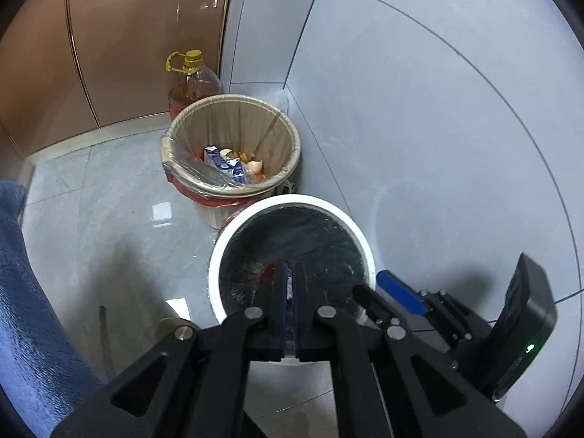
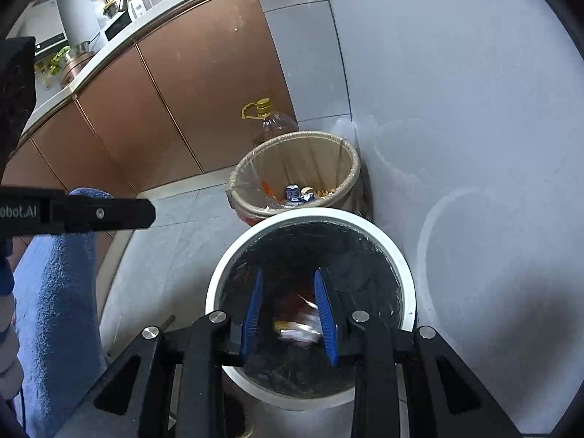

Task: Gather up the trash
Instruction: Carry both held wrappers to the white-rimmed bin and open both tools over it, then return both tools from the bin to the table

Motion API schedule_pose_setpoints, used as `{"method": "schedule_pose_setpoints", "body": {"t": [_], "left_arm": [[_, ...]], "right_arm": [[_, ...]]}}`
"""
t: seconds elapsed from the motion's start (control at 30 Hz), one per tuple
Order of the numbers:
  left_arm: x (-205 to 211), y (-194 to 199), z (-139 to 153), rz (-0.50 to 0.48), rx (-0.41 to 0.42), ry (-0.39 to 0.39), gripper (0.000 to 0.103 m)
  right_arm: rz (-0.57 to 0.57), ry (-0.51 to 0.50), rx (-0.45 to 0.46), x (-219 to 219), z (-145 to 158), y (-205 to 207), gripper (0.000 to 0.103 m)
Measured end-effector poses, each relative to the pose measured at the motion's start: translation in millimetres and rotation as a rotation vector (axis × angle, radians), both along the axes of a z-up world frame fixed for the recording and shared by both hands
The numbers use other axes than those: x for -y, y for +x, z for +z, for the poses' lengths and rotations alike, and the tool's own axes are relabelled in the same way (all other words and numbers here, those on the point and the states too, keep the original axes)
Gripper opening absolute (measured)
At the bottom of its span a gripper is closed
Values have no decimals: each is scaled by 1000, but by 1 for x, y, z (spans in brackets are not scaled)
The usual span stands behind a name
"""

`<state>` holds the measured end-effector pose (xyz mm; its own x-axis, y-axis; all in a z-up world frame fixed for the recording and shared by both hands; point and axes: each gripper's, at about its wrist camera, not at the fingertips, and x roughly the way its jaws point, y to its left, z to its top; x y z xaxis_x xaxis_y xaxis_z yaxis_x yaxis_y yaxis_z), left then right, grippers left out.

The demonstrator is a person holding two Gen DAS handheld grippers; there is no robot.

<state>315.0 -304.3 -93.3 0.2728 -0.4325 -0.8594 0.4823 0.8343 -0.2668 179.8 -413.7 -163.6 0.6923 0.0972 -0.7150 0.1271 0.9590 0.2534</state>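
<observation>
A white-rimmed bin with a black liner stands on the floor by the wall; it also shows in the right wrist view. My left gripper is shut over the bin's mouth, with a thin scrap of wrapper pinched between its blue pads. My right gripper is open above the same bin. A blurred red and white wrapper lies or falls between and below its fingers. The right gripper also shows in the left wrist view.
A beige bin with a clear liner holds a blue carton and eggshells, behind the white bin. An oil bottle stands behind it against brown cabinets. A tiled wall is on the right. A blue sleeve is at left.
</observation>
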Motion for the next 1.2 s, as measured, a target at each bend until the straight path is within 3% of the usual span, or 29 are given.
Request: {"method": "schedule_pose_setpoints", "body": {"t": [0.17,0.43,0.77,0.93,1.0,1.07,1.1,1.2], "left_arm": [[-23,-16,20,45,47,-66,3],[-82,-67,75,150,181,-145,3],[-184,-171,137,236,312,-147,3],[-241,-222,155,300,368,-145,4],[-265,-239,157,336,383,-142,12],[-294,-262,158,390,404,-150,48],[-307,-272,157,411,414,-152,53],[-344,-302,155,477,436,-140,54]], "right_arm": [[-6,23,18,-3,6,0,35],[37,29,121,-35,57,-31,44],[179,3,251,-106,133,-85,50],[278,-1,308,-148,165,-108,52],[319,0,322,-166,173,-116,53],[353,1,330,-179,177,-122,53],[378,2,335,-189,180,-126,53],[438,13,344,-211,185,-134,54]]}}
